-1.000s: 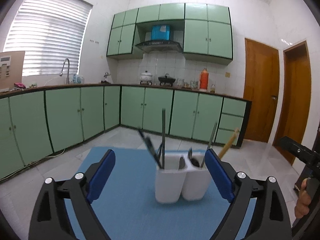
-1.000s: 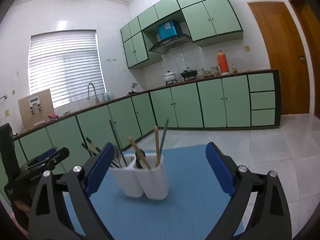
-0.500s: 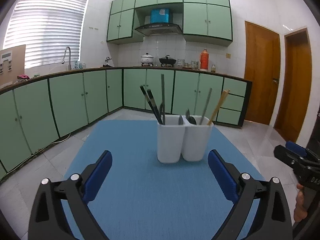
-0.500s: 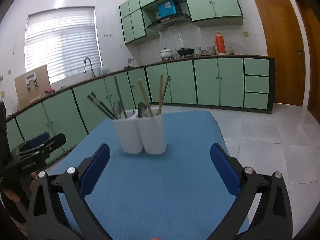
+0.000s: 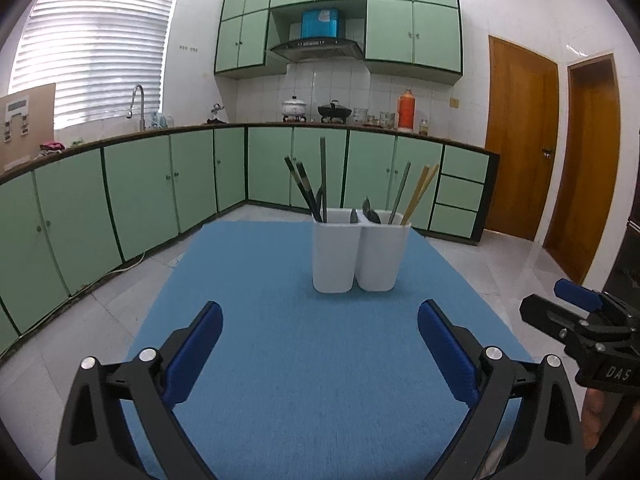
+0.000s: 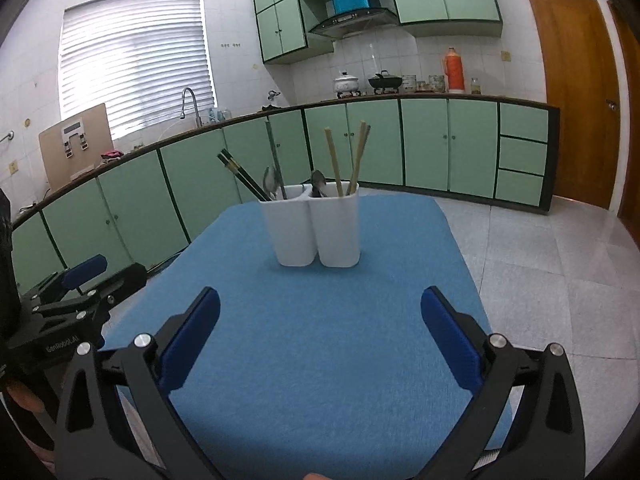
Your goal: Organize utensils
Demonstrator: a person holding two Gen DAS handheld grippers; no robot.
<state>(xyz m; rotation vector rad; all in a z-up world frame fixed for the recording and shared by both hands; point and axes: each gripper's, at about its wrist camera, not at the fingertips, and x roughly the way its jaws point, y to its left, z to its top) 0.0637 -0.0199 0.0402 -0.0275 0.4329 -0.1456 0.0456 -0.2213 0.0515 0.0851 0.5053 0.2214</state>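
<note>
- A blue mat [image 5: 320, 360] covers the tabletop and fills the space under and ahead of both tongs; its weave is plain and even.
- The left gripper [image 5: 320, 326] has its blue-padded jaws spread wide, with only mat between them; they have just been opening.
- The right gripper [image 6: 320, 312] is likewise spread wide with nothing between its pads, and has just been opening too.
- A white two-compartment utensil holder [image 5: 360, 258] stands upright on the mat, ahead of both tongs and apart from them.
- In the holder's left compartment lean dark chopsticks [image 5: 302, 190] beside a spoon; in the right stand wooden chopsticks [image 6: 348, 160] and another spoon.
- Beyond the mat lies a pale tiled floor [image 6: 560, 272].
- Green base cabinets [image 5: 140, 196] run along the walls under a dark counter, with matching wall cabinets [image 5: 412, 20] above.
- A window with white blinds [image 5: 92, 48] sits far left of the tongs; wooden doors [image 5: 520, 136] stand far right.
- On the counter: a faucet, pots, an orange flask [image 5: 406, 110].
</note>
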